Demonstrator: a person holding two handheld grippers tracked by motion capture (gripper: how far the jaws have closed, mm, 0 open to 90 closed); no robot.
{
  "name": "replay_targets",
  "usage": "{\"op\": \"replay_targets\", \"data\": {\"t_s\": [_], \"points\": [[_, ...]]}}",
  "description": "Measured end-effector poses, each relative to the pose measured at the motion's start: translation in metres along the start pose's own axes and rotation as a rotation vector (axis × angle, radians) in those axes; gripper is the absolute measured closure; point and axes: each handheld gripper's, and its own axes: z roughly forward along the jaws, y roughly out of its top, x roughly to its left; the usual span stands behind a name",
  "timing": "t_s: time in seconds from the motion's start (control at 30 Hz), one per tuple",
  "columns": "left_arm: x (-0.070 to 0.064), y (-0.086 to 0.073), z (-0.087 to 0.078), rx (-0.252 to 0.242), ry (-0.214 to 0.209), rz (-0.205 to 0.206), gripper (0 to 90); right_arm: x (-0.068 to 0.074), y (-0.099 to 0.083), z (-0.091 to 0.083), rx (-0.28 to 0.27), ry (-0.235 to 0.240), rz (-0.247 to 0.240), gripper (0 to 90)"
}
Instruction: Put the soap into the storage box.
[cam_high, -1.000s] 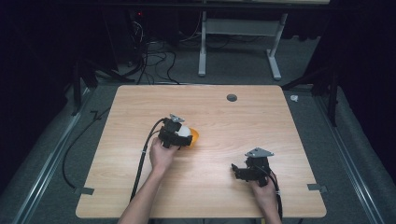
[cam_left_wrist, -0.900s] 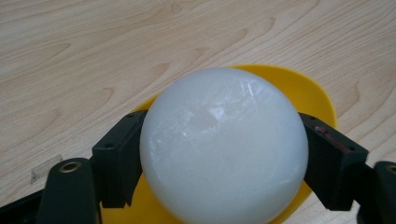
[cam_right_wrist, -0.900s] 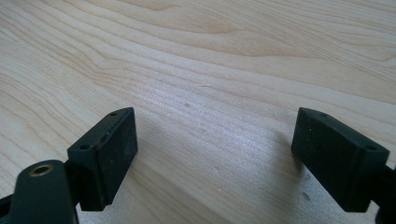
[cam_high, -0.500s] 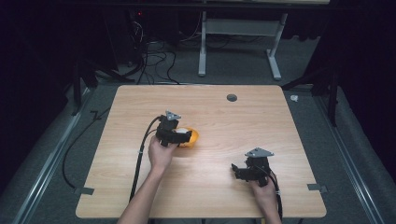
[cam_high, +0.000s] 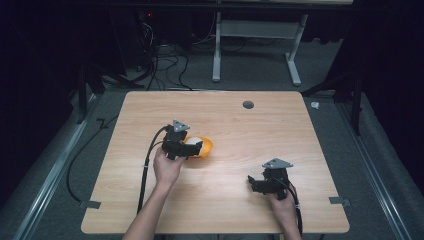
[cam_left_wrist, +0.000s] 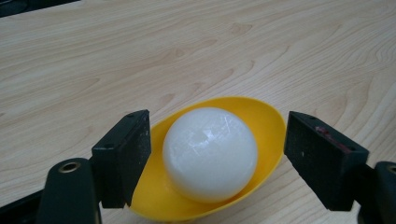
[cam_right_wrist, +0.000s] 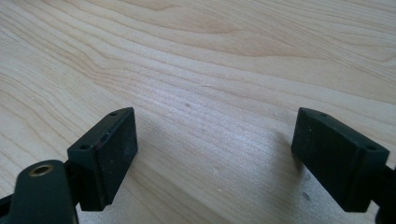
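- Yellow bowl (cam_left_wrist: 261, 140) sits on the wooden desk (cam_high: 300, 130), a little left of the desk's middle in the high view, with a white ball (cam_left_wrist: 210, 153) resting inside it.
- Left tongs (cam_high: 196, 149) are released: in the left gripper view the two black jaws stand apart on either side of the bowl, one close against its rim, the other just clear of it, and neither presses on the ball.
- Compared with a second ago, the left tongs sit lower and a touch nearer the person, so more of the bowl's orange-yellow rim (cam_high: 206, 146) shows past them; half a second ago they were almost where they are now.
- The bowl itself lies at the same spot on the desk as in both earlier pictures.
- Right tongs (cam_high: 255, 182) are released too, jaws wide apart over bare wood in the right gripper view, near the desk's near right part, well apart from the bowl.
- The right hand (cam_high: 282, 205) and its tongs have not shifted across the three moments.
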Motion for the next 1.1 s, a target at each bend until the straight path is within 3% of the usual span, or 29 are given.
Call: {"op": "replay_targets", "data": {"t_s": [1.1], "points": [[-0.005, -0.006, -0.037, -0.047, -0.004, 0.028, 23.5, 0.0, 0.0, 0.0, -0.001, 0.001, -0.004, 15.2]]}}
